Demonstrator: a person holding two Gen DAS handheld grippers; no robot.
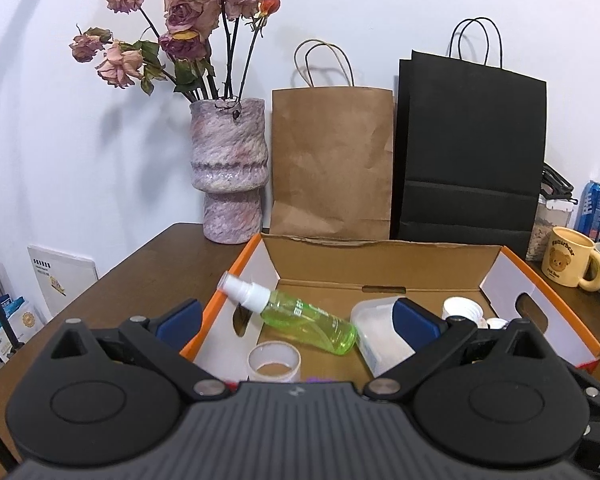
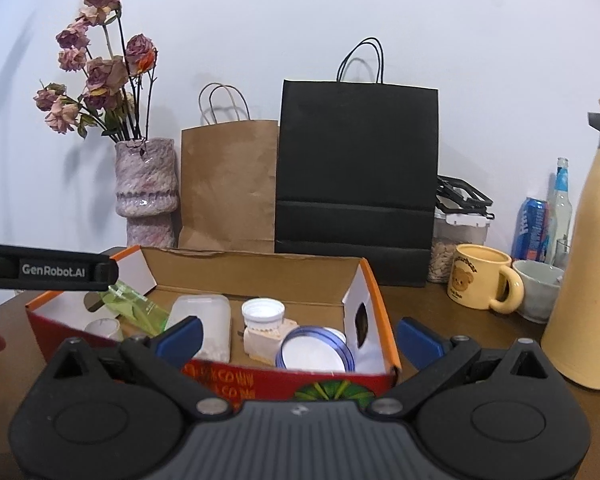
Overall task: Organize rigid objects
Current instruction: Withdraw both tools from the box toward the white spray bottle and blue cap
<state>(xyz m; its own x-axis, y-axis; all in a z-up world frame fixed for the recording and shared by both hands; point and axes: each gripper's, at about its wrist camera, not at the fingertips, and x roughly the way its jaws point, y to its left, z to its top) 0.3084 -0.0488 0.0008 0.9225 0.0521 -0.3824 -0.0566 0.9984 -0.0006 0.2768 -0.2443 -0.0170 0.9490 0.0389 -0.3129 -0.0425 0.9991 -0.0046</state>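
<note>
Two open grippers hover at the near edge of an orange-rimmed cardboard box on a brown table. In the left wrist view, the left gripper has its blue-padded jaws spread wide and empty, with a green spray bottle lying tilted between them, its white nozzle propped against the box's left wall; a roll of clear tape sits just in front, and a frosted plastic container touches the bottle's base. In the right wrist view, the right gripper is likewise released and holds nothing; beyond its pads lie a white bottle cap and a blue-rimmed round lid in the box's right end, with a bear-print mug and a tall yellow flask standing outside the box to the right. The bottle seems the likeliest next pick for the left side; a clean grasp would probably mean closing across its body rather than its slanted neck, and descending clear of the tape and the box wall so nothing is nudged.
</note>
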